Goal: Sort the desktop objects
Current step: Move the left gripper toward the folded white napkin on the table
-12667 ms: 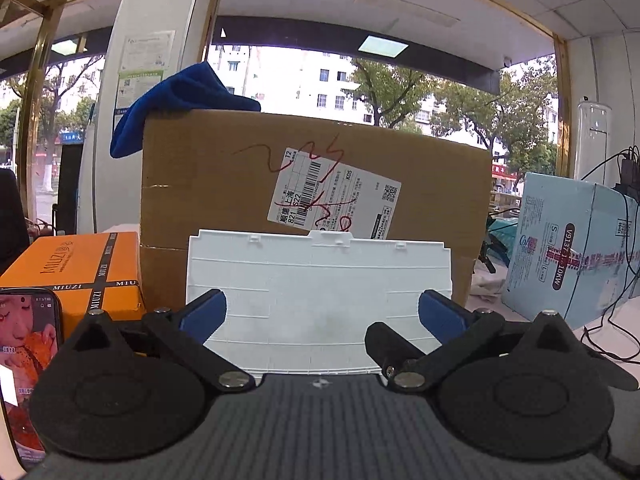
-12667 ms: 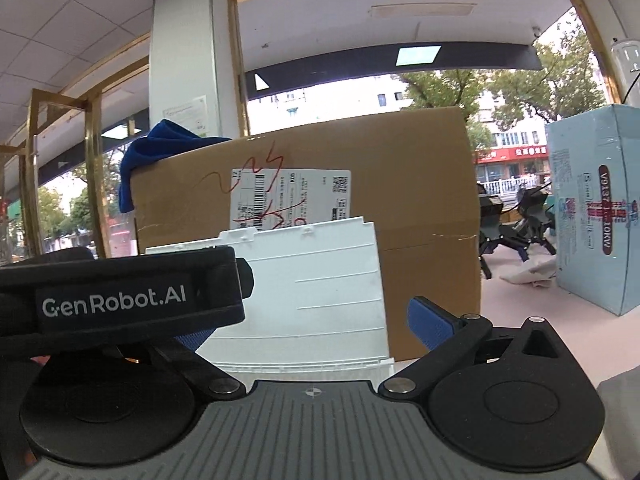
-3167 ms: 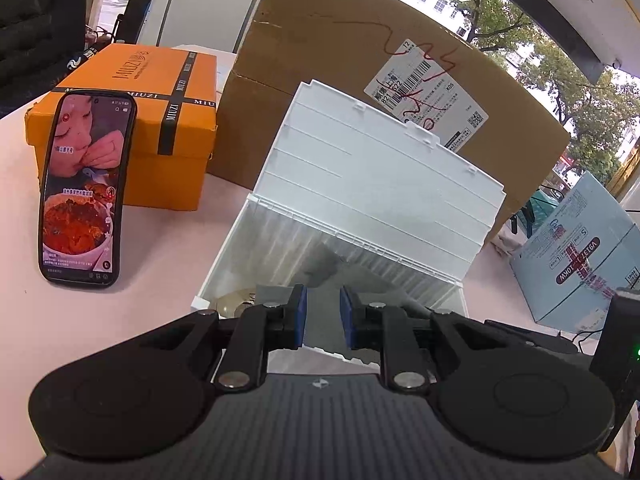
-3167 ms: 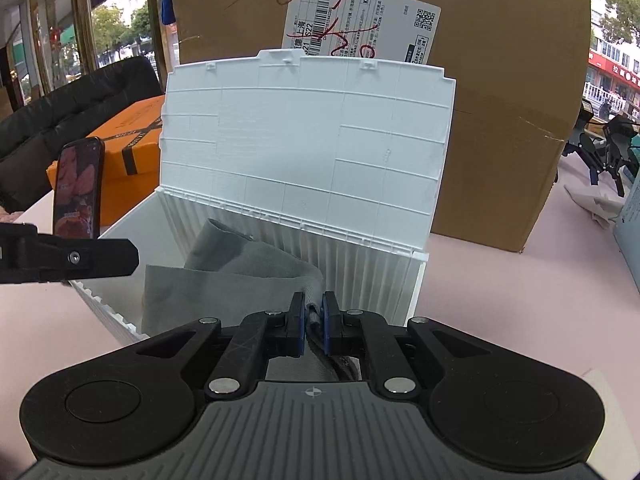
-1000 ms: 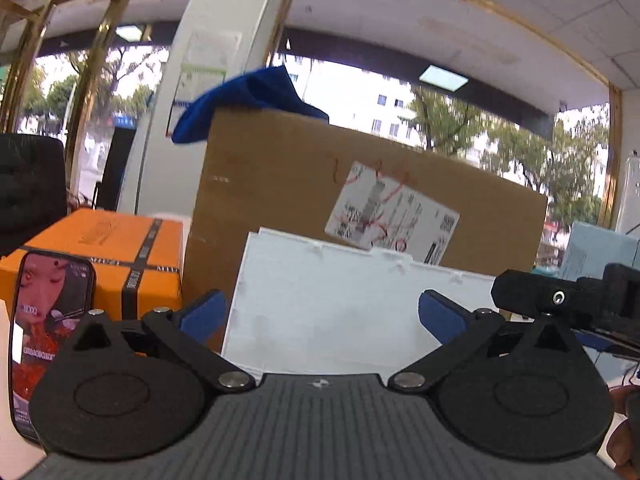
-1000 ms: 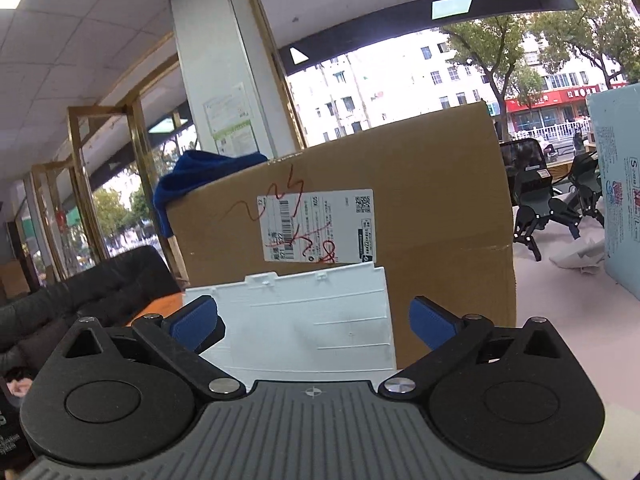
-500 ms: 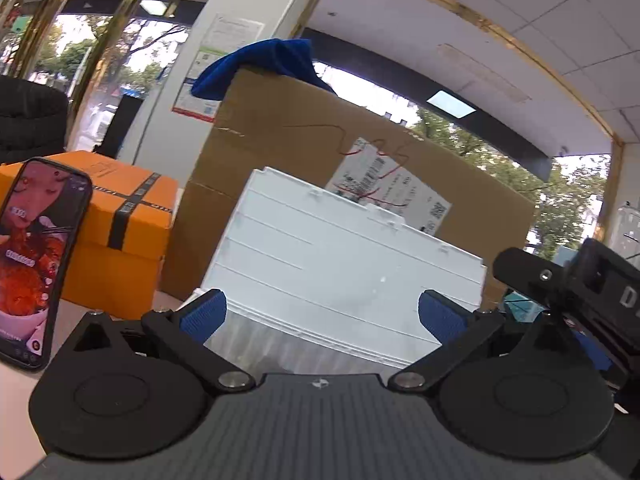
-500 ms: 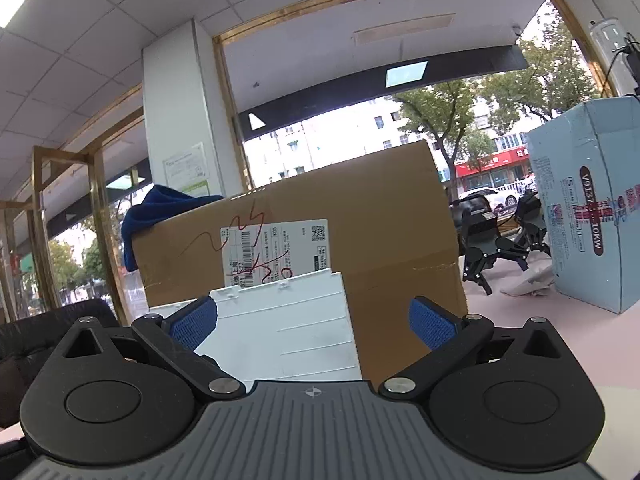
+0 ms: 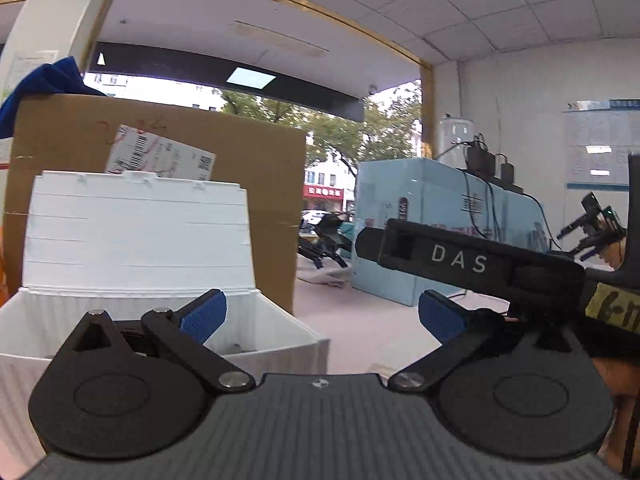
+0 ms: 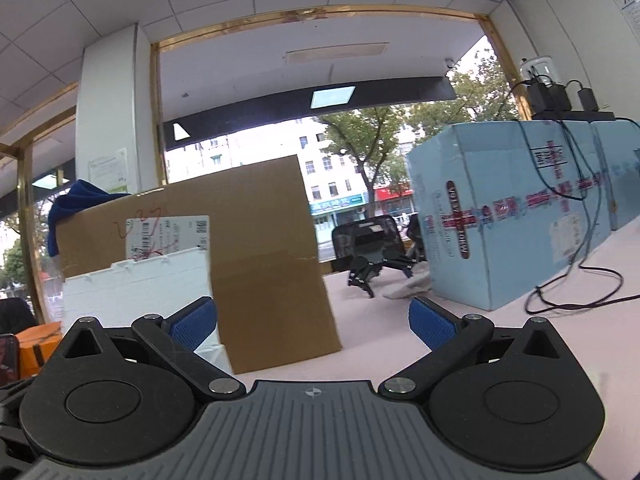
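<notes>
The white storage box (image 9: 132,240) is being seen ahead and left of the left gripper (image 9: 322,316), lid raised, against the cardboard carton (image 9: 256,184). Both grippers are being held with fingers spread wide and nothing between them. From the right gripper (image 10: 312,320), the box is being viewed at far left; a light blue carton (image 10: 512,216) is being seen ahead to the right.

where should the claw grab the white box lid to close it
Take the lid by its free top edge, coming from above and in front. It stands upright, hinged along the back rim of the white box, with the cardboard box right behind it, so the rear looks blocked. The left claw is open and nearest.
</notes>
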{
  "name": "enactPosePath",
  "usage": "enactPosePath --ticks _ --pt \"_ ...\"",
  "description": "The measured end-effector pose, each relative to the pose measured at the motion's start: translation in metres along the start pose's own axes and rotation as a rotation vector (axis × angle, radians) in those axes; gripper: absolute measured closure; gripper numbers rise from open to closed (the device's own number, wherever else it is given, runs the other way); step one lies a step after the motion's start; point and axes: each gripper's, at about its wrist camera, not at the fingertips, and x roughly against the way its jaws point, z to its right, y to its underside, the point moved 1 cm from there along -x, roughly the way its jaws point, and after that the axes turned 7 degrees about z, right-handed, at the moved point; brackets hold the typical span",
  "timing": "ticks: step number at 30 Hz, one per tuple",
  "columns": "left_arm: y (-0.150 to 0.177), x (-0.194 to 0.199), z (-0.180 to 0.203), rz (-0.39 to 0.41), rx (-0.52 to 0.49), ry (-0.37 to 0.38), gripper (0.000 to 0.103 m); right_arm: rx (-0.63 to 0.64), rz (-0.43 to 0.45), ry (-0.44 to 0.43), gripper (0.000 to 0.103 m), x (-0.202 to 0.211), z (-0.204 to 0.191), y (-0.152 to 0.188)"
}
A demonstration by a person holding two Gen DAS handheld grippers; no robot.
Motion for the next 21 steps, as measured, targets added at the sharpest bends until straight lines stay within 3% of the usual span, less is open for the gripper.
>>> enactPosePath --ticks 7,21 --pt "0.006 0.003 0.014 -0.050 0.005 0.082 0.000 -0.047 -0.026 0.164 0.000 0.016 0.044 -0.003" --pt "0.006 0.001 0.013 -0.053 0.002 0.098 0.000 0.016 0.125 0.331 0.000 0.079 0.094 -0.012"
